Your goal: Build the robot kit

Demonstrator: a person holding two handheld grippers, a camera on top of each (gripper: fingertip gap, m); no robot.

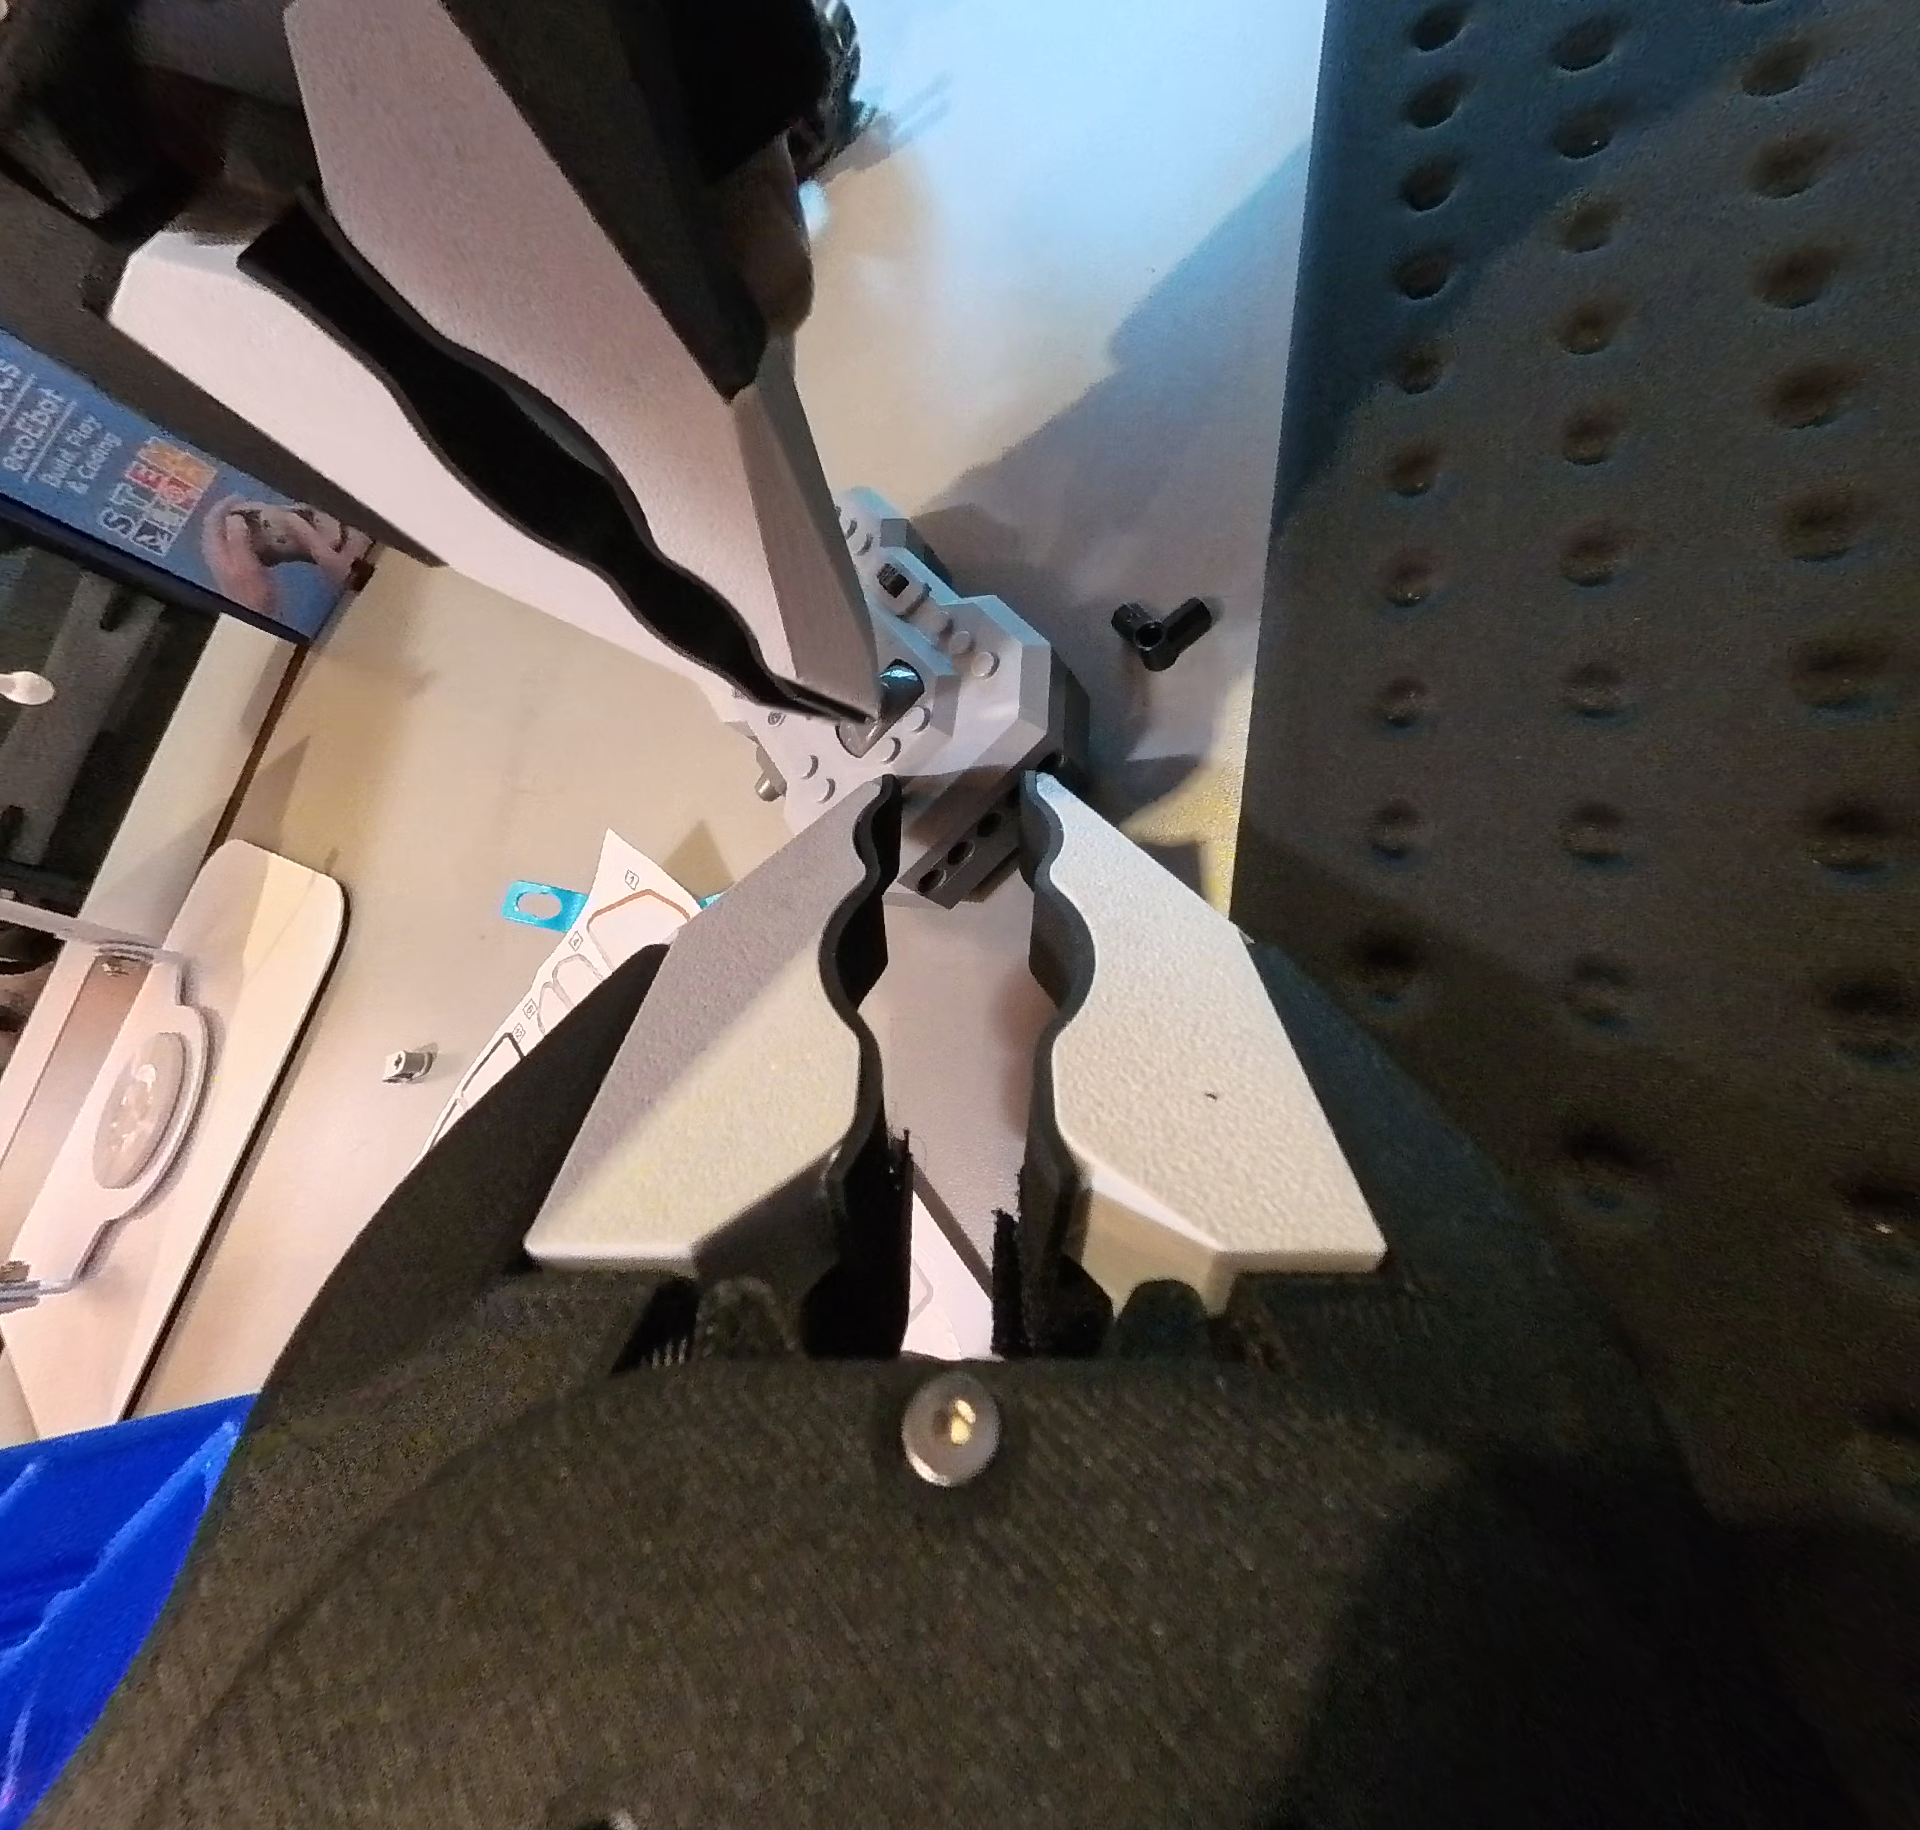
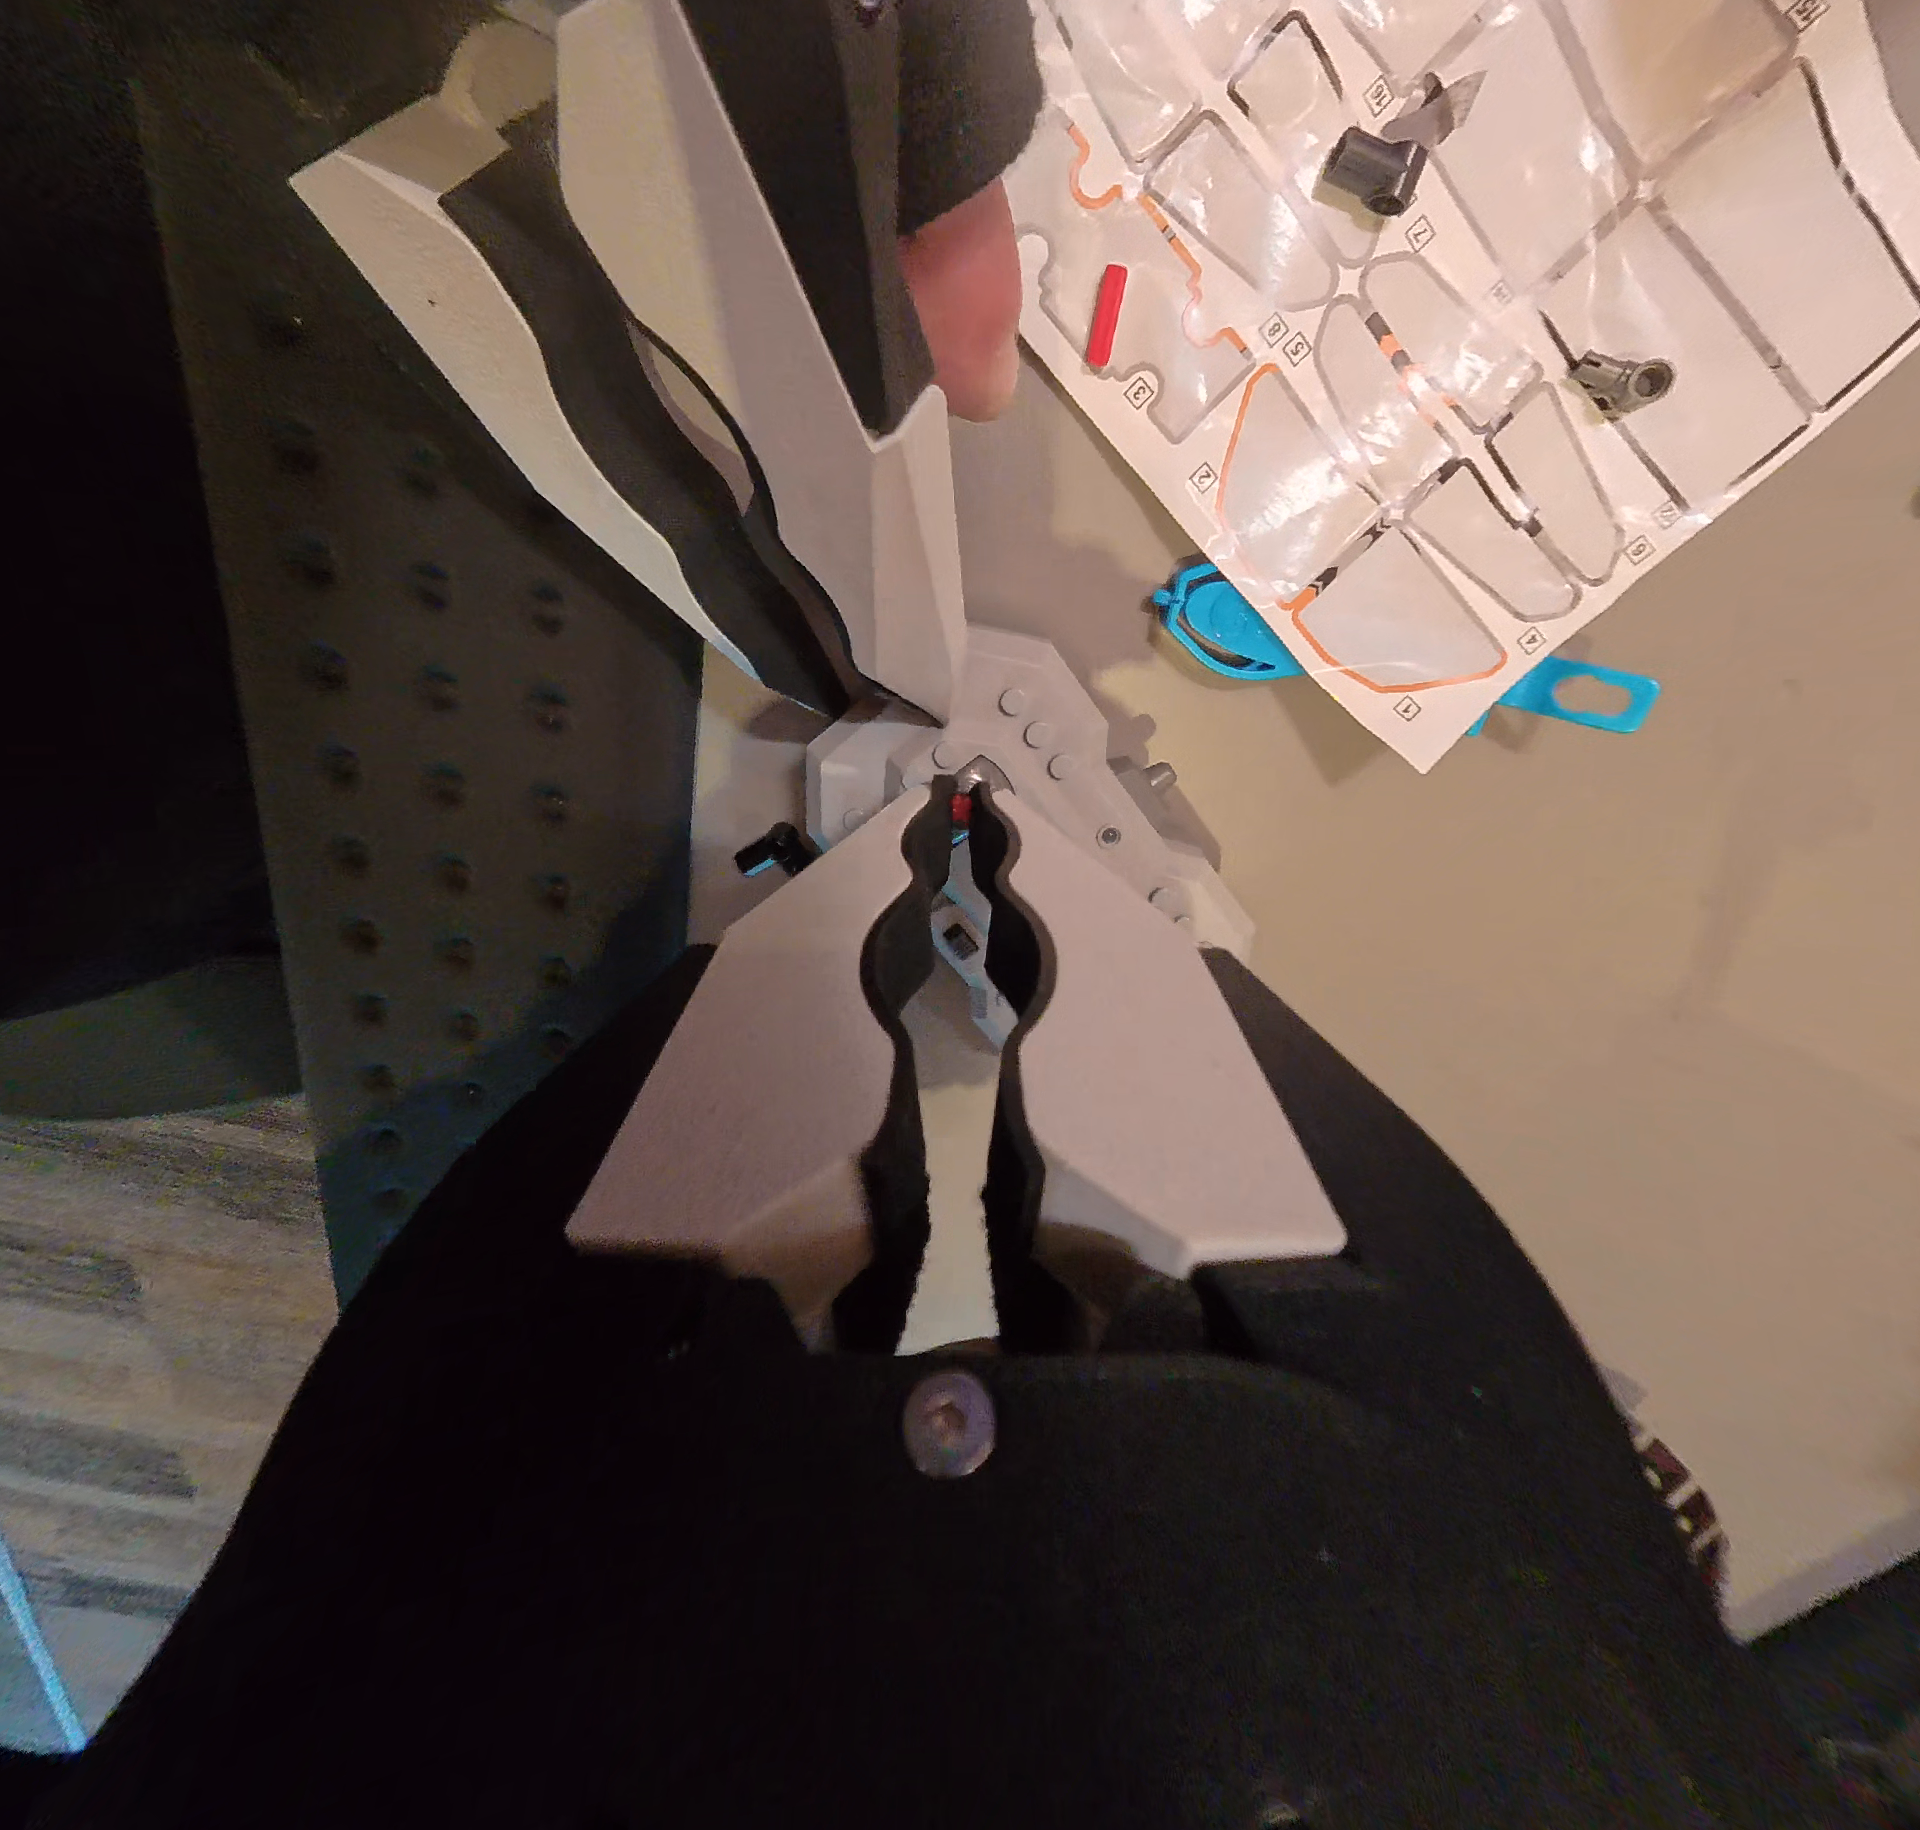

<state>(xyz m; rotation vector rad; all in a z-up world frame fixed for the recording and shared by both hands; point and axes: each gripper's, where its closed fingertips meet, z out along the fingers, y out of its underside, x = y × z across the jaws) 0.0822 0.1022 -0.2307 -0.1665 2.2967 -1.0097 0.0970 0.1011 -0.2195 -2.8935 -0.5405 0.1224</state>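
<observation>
A light grey studded brick assembly (image 1: 966, 658) lies on the beige table. My left gripper (image 1: 961, 793) is shut on its dark grey holed beam (image 1: 956, 858). My right gripper (image 2: 961, 809) is shut on a small red pin (image 2: 962, 806) and its tips touch a round hole on top of the assembly (image 2: 1029, 700). In the left wrist view the right gripper (image 1: 868, 710) comes in from the upper left. In the right wrist view the left gripper (image 2: 852, 689) comes in from the upper left, with a person's finger (image 2: 966, 305) on it.
A black perforated panel (image 1: 1558, 637) stands close beside the assembly, with a small black connector (image 1: 1158, 622) at its foot. A numbered sheet of clear pockets (image 2: 1455, 326) holds a red pin (image 2: 1107, 315) and dark connectors (image 2: 1371, 165). Turquoise parts (image 2: 1226, 627), a blue box (image 1: 177, 492) and a blue bin (image 1: 83, 1572) lie around. Only a small space, under 4 cm, lies between the two pairs of fingers.
</observation>
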